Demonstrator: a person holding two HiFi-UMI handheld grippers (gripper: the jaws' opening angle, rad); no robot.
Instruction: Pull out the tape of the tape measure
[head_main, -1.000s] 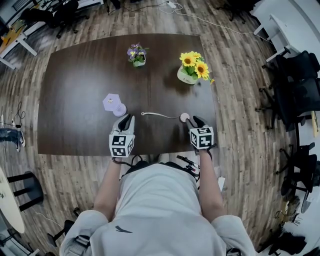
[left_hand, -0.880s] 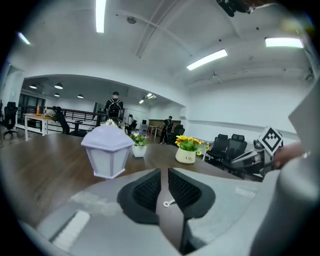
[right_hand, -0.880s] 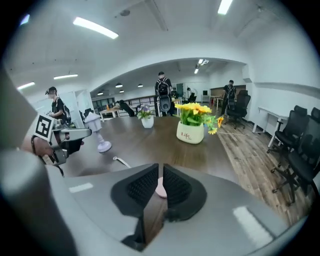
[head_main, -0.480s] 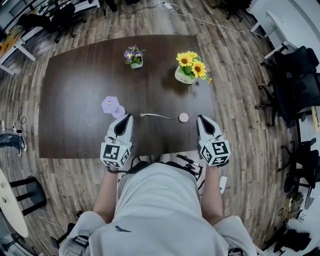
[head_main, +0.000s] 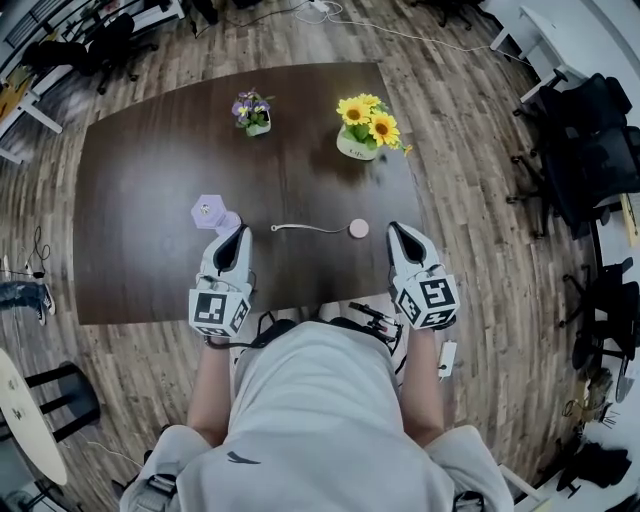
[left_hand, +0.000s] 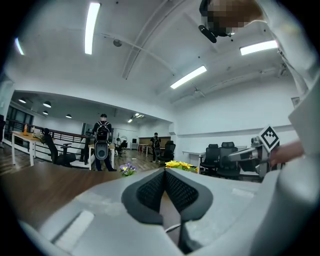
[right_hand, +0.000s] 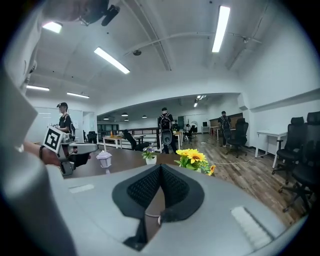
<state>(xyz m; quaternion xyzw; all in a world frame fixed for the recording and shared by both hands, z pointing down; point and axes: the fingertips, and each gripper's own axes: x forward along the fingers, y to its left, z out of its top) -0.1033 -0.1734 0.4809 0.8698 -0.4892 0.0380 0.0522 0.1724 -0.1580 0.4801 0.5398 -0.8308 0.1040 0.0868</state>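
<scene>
The tape measure, a small round pink case (head_main: 358, 228), lies on the dark table (head_main: 140, 170) with its thin white tape (head_main: 305, 228) drawn out to the left. My left gripper (head_main: 237, 234) is shut and empty, a little left of and nearer than the tape's end. My right gripper (head_main: 396, 231) is also shut and empty, just right of the case and not touching it. In the left gripper view the jaws (left_hand: 164, 173) meet above the table. In the right gripper view the jaws (right_hand: 160, 168) are closed too, with the case (right_hand: 158, 219) glimpsed below them.
A purple lantern-shaped ornament (head_main: 208, 211) stands just beyond my left gripper. A small pot of purple flowers (head_main: 250, 110) and a pot of sunflowers (head_main: 363, 125) stand at the far side. Office chairs (head_main: 590, 140) are on the right. People (right_hand: 165, 127) stand in the room behind.
Both grippers have drawn back toward the person, away from the tape measure, and their jaws have closed. The tape measure stays on the table with its tape out.
</scene>
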